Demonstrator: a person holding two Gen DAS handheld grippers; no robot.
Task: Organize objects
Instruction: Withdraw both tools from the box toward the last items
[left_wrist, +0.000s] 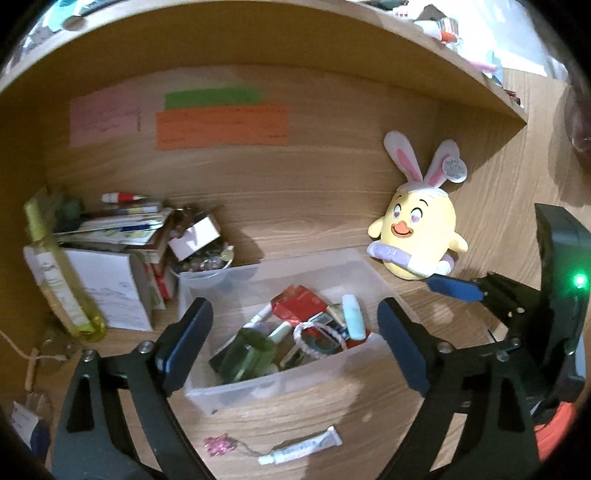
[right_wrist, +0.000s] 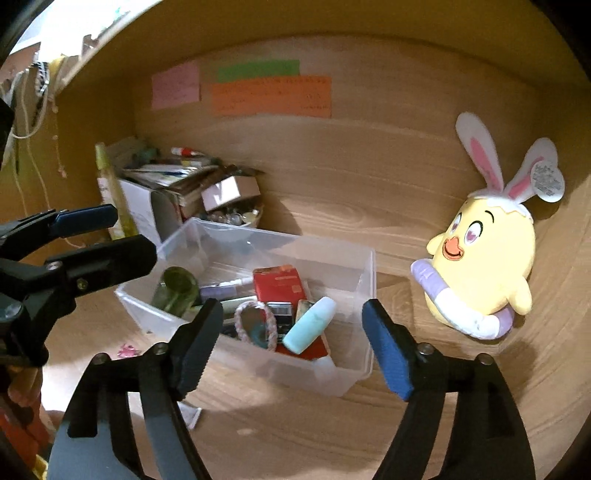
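A clear plastic bin (left_wrist: 280, 384) (right_wrist: 354, 373) sits on the wooden desk and holds several small items: a red box (left_wrist: 299, 304) (right_wrist: 279, 286), a green glass bottle (left_wrist: 247, 354) (right_wrist: 175, 291), a mint tube (left_wrist: 352, 321) (right_wrist: 310, 325) and a beaded bracelet (left_wrist: 317, 338) (right_wrist: 255, 325). My left gripper (left_wrist: 291, 343) is open and empty just in front of the bin. My right gripper (right_wrist: 291, 341) is open and empty over the bin's near side. A white tube (left_wrist: 299, 448) and a pink charm (left_wrist: 219, 445) lie on the desk in front of the bin.
A yellow chick plush with bunny ears (left_wrist: 419, 236) (right_wrist: 487, 258) leans against the back wall at the right. A pile of boxes, booklets and a yellow-green bottle (left_wrist: 62, 273) (right_wrist: 110, 192) stands at the left. Coloured paper notes (left_wrist: 221, 127) are stuck on the wall under a shelf.
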